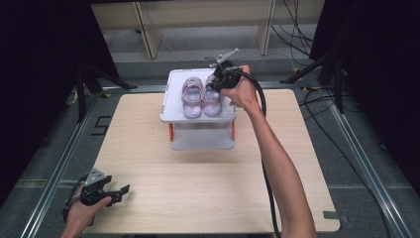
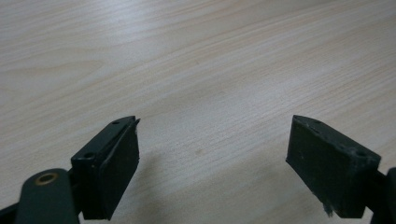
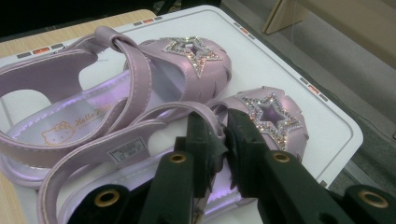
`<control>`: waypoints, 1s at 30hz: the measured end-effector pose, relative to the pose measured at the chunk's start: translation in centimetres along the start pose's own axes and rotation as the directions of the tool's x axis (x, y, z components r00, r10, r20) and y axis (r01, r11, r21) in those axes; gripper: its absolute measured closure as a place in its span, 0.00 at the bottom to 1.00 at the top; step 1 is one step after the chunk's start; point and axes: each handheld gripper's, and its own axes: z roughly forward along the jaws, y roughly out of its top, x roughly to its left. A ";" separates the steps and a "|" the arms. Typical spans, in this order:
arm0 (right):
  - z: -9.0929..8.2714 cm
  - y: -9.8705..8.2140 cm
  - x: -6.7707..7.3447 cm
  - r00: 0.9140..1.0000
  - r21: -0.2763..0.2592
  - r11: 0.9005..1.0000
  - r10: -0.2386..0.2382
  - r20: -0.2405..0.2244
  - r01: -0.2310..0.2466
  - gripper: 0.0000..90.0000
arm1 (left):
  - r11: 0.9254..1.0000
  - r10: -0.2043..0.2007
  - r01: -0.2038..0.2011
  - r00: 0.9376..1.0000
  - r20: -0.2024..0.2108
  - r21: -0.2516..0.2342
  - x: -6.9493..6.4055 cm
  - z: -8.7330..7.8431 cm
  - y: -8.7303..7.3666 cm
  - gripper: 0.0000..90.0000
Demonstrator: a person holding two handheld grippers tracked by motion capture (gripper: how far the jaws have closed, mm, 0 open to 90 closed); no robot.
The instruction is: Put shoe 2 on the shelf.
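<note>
Two lilac star sandals sit atop white stand [image 1: 171, 111]. Right claw [image 3: 223, 140] nearly closed, pinching strap of near sandal [image 3: 261, 116]; other sandal [image 3: 140, 84] just beyond it. Left claw [image 2: 212, 154] wide open, empty, over bare worktop [image 2: 210, 60].

High view overhead; tool views close-up
</note>
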 end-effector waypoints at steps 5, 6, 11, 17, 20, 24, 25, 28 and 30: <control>-0.2 -0.2 0.2 1.000 -0.015 1.000 0.018 0.006 -0.018 0.85 | 1.000 0.010 -0.010 1.000 0.003 0.001 0.0 0.1 0.0 0.18; -0.2 -0.2 0.2 1.000 -0.019 1.000 0.001 0.011 -0.001 0.86 | 1.000 0.013 -0.013 1.000 0.003 0.005 0.0 0.1 0.0 0.18; -0.1 0.0 0.6 0.999 -0.033 0.999 -0.042 0.018 0.042 0.88 | 1.000 0.003 -0.003 1.000 0.005 0.002 0.0 0.1 0.0 0.18; -0.1 -0.4 0.4 1.000 -0.037 0.999 0.009 0.018 -0.008 0.78 | 1.000 0.009 -0.009 1.000 0.011 0.006 0.0 0.1 0.0 0.18; -0.4 -0.6 0.2 0.999 -0.027 0.999 0.034 0.017 -0.033 0.71 | 1.000 0.012 -0.012 1.000 0.007 0.009 0.0 0.0 0.0 0.18; -1.4 -0.9 0.5 0.998 -0.032 0.997 0.069 0.013 -0.068 0.66 | 1.000 -0.003 0.003 1.000 0.005 0.006 0.0 0.0 -0.1 0.18; -1.8 -1.0 0.6 0.996 -0.028 0.995 0.094 0.003 -0.094 0.66 | 1.000 -0.012 0.013 1.000 -0.010 0.028 -0.1 -0.1 -0.1 0.18; -2.4 -1.3 0.9 0.993 -0.025 0.992 0.122 -0.002 -0.122 0.66 | 1.000 0.018 -0.018 1.000 0.009 0.013 0.1 0.1 0.0 0.18; -3.3 -2.0 1.3 0.992 -0.048 0.991 0.124 -0.037 -0.125 0.65 | 1.000 0.017 -0.017 1.000 -0.003 0.026 0.0 0.0 0.0 0.18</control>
